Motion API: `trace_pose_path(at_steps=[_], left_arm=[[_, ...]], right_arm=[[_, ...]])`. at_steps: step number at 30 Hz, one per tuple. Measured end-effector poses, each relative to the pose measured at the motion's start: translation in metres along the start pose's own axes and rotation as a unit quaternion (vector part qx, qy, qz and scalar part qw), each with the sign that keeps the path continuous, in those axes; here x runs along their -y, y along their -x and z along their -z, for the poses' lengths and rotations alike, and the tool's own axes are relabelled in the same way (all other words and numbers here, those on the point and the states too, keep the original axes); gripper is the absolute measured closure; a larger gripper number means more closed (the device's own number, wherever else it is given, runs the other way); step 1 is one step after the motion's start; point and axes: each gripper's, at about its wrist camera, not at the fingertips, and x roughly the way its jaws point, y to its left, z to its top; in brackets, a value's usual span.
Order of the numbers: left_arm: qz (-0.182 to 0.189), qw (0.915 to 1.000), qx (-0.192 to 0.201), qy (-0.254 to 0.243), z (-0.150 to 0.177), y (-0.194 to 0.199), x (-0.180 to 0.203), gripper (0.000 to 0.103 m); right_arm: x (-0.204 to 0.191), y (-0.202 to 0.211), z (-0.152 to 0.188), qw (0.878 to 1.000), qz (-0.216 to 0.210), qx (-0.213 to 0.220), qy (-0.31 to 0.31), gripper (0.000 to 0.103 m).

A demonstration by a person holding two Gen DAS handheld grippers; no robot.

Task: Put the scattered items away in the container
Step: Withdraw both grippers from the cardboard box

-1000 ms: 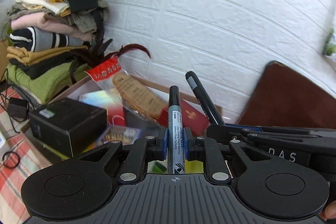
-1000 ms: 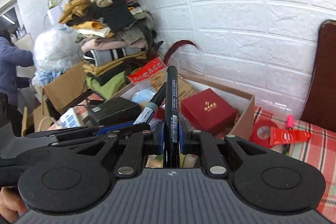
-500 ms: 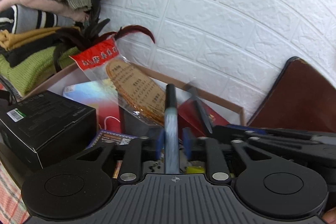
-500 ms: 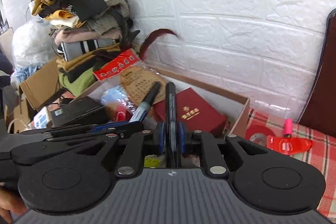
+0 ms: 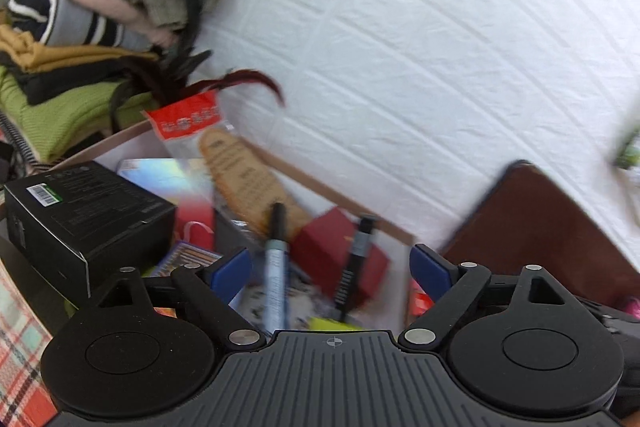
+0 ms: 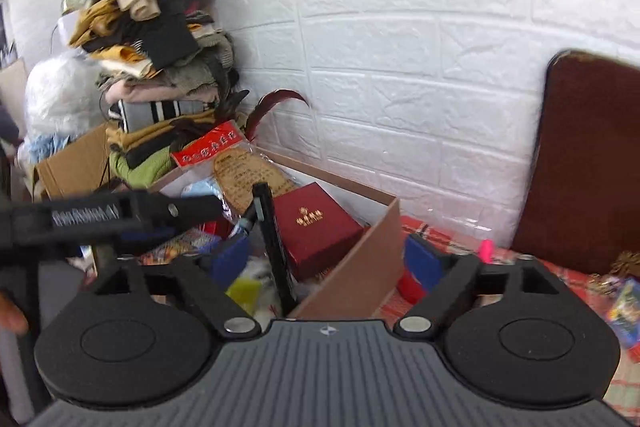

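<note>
My left gripper (image 5: pixel 330 271) is open over the cardboard box (image 5: pixel 320 187). A grey-labelled marker (image 5: pixel 276 267) lies loose between its blue pads, touching neither, blurred. A black marker (image 5: pixel 354 267) slants beside it against the red gift box (image 5: pixel 320 247). My right gripper (image 6: pixel 326 263) is open too, above the box's near wall (image 6: pixel 360 267). The black marker (image 6: pixel 274 247) stands slanted inside the box, free of both pads. The grey-labelled marker (image 6: pixel 244 223) peeks out behind it. The left gripper (image 6: pixel 100 219) reaches in from the left.
Folded clothes (image 6: pixel 152 59) are stacked left of the box against the white brick wall. A black carton (image 5: pixel 80 211) and a red-topped packet (image 5: pixel 188 119) sit in the box. A brown board (image 6: pixel 592 155) leans at right. A pink item (image 6: pixel 486 251) lies on the checked cloth.
Both grippers have opened and let go of their markers, which now lie loose in the box. Both cameras pulled back a little and tilted.
</note>
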Motion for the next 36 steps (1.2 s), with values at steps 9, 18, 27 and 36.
trace_pose_path(at_steps=[9, 18, 27, 36], left_arm=[[0.039, 0.9958, -0.018, -0.08, 0.056, 0.049, 0.042, 0.0], [0.021, 0.992, -0.046, -0.116, 0.103, 0.067, 0.072, 0.0], [-0.004, 0.9918, -0.047, -0.119, 0.107, 0.082, 0.069, 0.0], [-0.009, 0.9915, -0.049, -0.12, 0.11, 0.086, 0.061, 0.0]], right_arm=[[-0.017, 0.055, 0.05, 0.99, 0.005, -0.045, 0.135, 0.001], [-0.031, 0.076, 0.075, 0.986, -0.004, -0.075, 0.149, 0.001], [-0.047, 0.087, 0.081, 0.985, -0.013, -0.072, 0.156, 0.001], [-0.063, 0.084, 0.083, 0.981, -0.011, -0.081, 0.174, 0.001]])
